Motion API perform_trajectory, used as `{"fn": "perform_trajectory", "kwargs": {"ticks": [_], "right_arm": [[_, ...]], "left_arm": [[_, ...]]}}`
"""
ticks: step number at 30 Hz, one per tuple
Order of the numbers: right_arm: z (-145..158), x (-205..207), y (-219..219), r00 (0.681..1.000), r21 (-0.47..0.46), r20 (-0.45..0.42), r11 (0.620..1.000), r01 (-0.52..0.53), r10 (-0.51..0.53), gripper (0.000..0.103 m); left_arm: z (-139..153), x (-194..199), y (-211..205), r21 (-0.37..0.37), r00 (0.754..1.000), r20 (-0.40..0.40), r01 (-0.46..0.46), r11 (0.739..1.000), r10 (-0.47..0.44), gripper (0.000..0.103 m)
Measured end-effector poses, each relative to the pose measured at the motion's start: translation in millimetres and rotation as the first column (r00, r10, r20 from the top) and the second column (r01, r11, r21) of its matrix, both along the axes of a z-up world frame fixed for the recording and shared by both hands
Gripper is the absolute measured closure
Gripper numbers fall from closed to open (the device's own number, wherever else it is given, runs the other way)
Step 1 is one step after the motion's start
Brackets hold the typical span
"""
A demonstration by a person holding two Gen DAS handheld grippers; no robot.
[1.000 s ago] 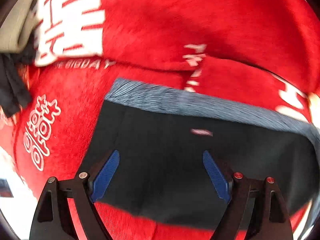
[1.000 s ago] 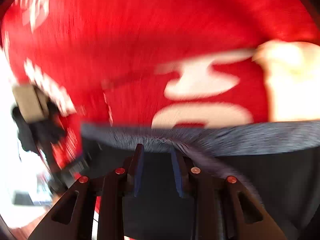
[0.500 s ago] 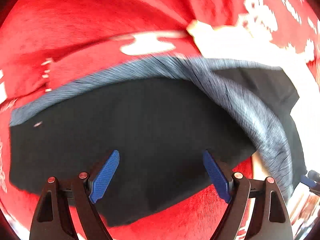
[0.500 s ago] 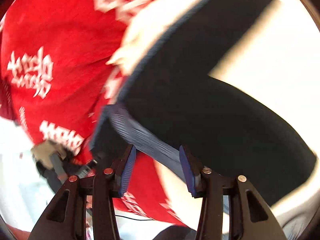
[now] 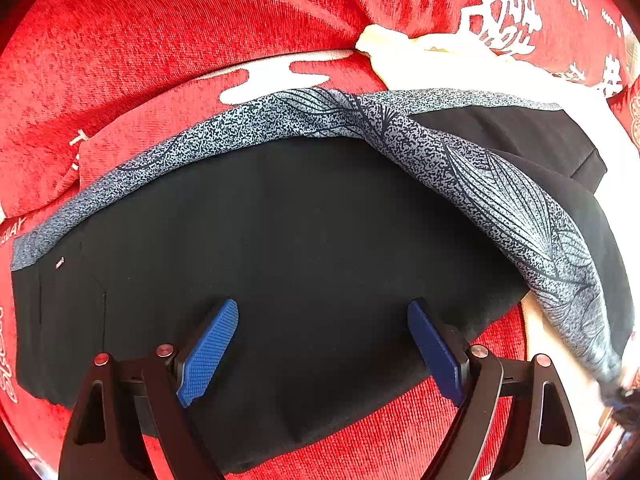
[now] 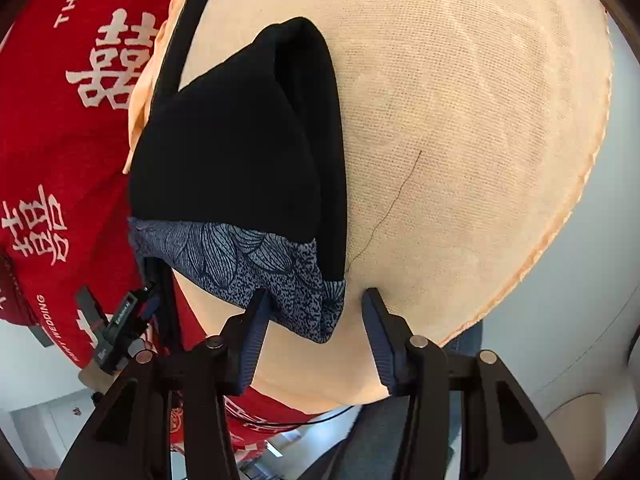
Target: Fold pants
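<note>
Black pants (image 5: 288, 240) with a grey-blue patterned side stripe (image 5: 500, 200) lie on a red cover. One part is folded over, and the stripe runs across it toward the right. My left gripper (image 5: 322, 344) is open and hovers over the black cloth near its front edge, holding nothing. In the right wrist view the folded end of the pants (image 6: 236, 160) lies on a cream cloth (image 6: 460, 120). My right gripper (image 6: 314, 328) is open, with the patterned corner (image 6: 304, 300) lying between its fingers.
The red cover (image 5: 200, 40) has white characters and lettering; it also shows in the right wrist view (image 6: 60, 140). A cream cloth (image 5: 440, 64) lies under the pants' far right end. The other gripper (image 6: 120, 332) shows at lower left, past the cover's edge.
My right gripper opened and let go of the patterned edge after carrying it over onto the cream cloth. My left gripper stayed open and swung right along the pants.
</note>
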State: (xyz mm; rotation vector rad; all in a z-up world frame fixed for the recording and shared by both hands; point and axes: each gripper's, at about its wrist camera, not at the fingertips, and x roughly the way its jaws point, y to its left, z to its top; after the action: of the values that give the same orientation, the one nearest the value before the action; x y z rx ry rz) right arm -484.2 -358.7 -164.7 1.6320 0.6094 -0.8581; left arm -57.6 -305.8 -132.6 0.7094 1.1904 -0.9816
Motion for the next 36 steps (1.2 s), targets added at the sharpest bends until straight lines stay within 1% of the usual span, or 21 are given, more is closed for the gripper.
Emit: {"fn": "perform_trajectory", "kwargs": {"ticks": [1, 2, 8, 11, 13, 16, 17, 19, 20, 21, 22, 23, 25, 27, 29, 30, 32, 33, 34, 35, 36], "right_arm": [[2.0, -2.9, -0.6, 1.000, -0.003, 0.016, 1.000, 0.012, -0.012, 0.078], [6.7, -2.7, -1.4, 0.999, -0.015, 0.037, 1.000, 0.022, -0.021, 0.083], [74.5, -1.5, -45.9, 0.994, -0.130, 0.111, 0.991, -0.009, 0.024, 0.087], [111.0, 12.4, -102.7, 0.986, -0.191, 0.146, 0.981, -0.047, 0.075, 0.087], [137.5, 32.5, -157.4, 0.979, -0.236, 0.159, 0.968, -0.087, 0.127, 0.087], [160.3, 70.8, -241.8, 0.973, -0.287, 0.101, 0.943, -0.171, 0.207, 0.087], [161.6, 79.9, -260.7, 0.972, -0.297, 0.082, 0.936, -0.188, 0.222, 0.087], [157.2, 106.4, -318.8, 0.965, -0.302, -0.011, 0.919, -0.254, 0.263, 0.080], [149.3, 109.1, -328.5, 0.958, -0.294, -0.054, 0.912, -0.286, 0.283, 0.072], [144.3, 116.1, -344.9, 0.944, -0.280, -0.127, 0.901, -0.330, 0.306, 0.057], [141.6, 117.7, -352.8, 0.936, -0.284, -0.165, 0.893, -0.348, 0.312, 0.054], [138.3, 112.7, -351.6, 0.935, -0.288, -0.162, 0.891, -0.352, 0.317, 0.054], [129.9, 98.8, -344.7, 0.940, -0.272, -0.159, 0.902, -0.334, 0.301, 0.054], [113.7, 75.5, -332.0, 0.954, -0.230, -0.175, 0.932, -0.282, 0.245, 0.054], [94.6, 53.9, -323.1, 0.966, -0.187, -0.170, 0.956, -0.228, 0.197, 0.054], [79.5, 44.5, -320.7, 0.973, -0.152, -0.150, 0.969, -0.196, 0.174, 0.055], [65.9, 39.7, -324.6, 0.982, -0.126, -0.121, 0.979, -0.162, 0.147, 0.065], [63.3, 37.8, -327.4, 0.983, -0.127, -0.117, 0.979, -0.157, 0.142, 0.090], [63.8, 33.9, -329.6, 0.986, -0.127, -0.090, 0.981, -0.148, 0.137, 0.103], [66.3, 29.4, -329.5, 0.988, -0.124, -0.086, 0.983, -0.138, 0.128, 0.103], [69.2, 25.1, -328.5, 0.985, -0.124, -0.116, 0.982, -0.143, 0.129, 0.103]], "left_arm": [[1.9, -1.1, 2.7, 0.003, 1.000, 0.000, -0.003, 1.000, 0.003, 0.015], [2.9, -1.5, 3.4, 0.011, 1.000, -0.001, -0.009, 1.000, 0.009, 0.015], [-2.3, 0.2, -9.8, 0.072, 0.999, 0.002, -0.052, 0.996, 0.052, 0.015], [-3.1, 0.4, -14.4, 0.098, 0.996, 0.004, -0.087, 0.991, 0.087, 0.015], [-3.9, 0.6, -17.5, 0.114, 0.993, 0.008, -0.116, 0.987, 0.116, 0.015], [-4.8, -1.1, -22.7, 0.141, 0.987, 0.021, -0.161, 0.977, 0.160, 0.015], [-4.5, -1.3, -24.6, 0.151, 0.984, 0.023, -0.177, 0.973, 0.175, 0.015], [-2.6, -1.3, -29.0, 0.167, 0.979, 0.027, -0.204, 0.965, 0.202, 0.015], [-1.5, 0.8, -34.4, 0.171, 0.975, 0.028, -0.221, 0.960, 0.219, 0.015], [-0.8, 5.1, -43.0, 0.167, 0.971, 0.022, -0.238, 0.957, 0.238, 0.015], [1.1, 5.8, -46.1, 0.160, 0.968, 0.017, -0.249, 0.955, 0.249, 0.015], [4.3, 6.0, -50.4, 0.149, 0.965, 0.015, -0.260, 0.954, 0.261, 0.015], [9.1, 4.9, -60.5, 0.129, 0.962, 0.016, -0.273, 0.953, 0.274, 0.015], [7.4, 4.9, -73.3, 0.124, 0.960, 0.009, -0.278, 0.952, 0.279, 0.015], [2.0, 0.7, -76.1, 0.143, 0.962, 0.003, -0.271, 0.952, 0.273, 0.015], [-2.4, -2.4, -80.6, 0.155, 0.965, 0.007, -0.262, 0.953, 0.264, 0.015], [-6.6, -7.8, -80.9, 0.167, 0.971, 0.020, -0.238, 0.957, 0.238, 0.015], [-7.8, -10.5, -80.6, 0.169, 0.973, 0.030, -0.229, 0.959, 0.227, 0.015], [-7.7, -12.7, -79.4, 0.163, 0.974, 0.038, -0.225, 0.961, 0.221, 0.014], [-7.3, -12.4, -79.2, 0.169, 0.974, 0.035, -0.226, 0.959, 0.223, 0.014], [-6.2, -10.8, -80.4, 0.185, 0.973, 0.026, -0.230, 0.955, 0.229, 0.014]]}}
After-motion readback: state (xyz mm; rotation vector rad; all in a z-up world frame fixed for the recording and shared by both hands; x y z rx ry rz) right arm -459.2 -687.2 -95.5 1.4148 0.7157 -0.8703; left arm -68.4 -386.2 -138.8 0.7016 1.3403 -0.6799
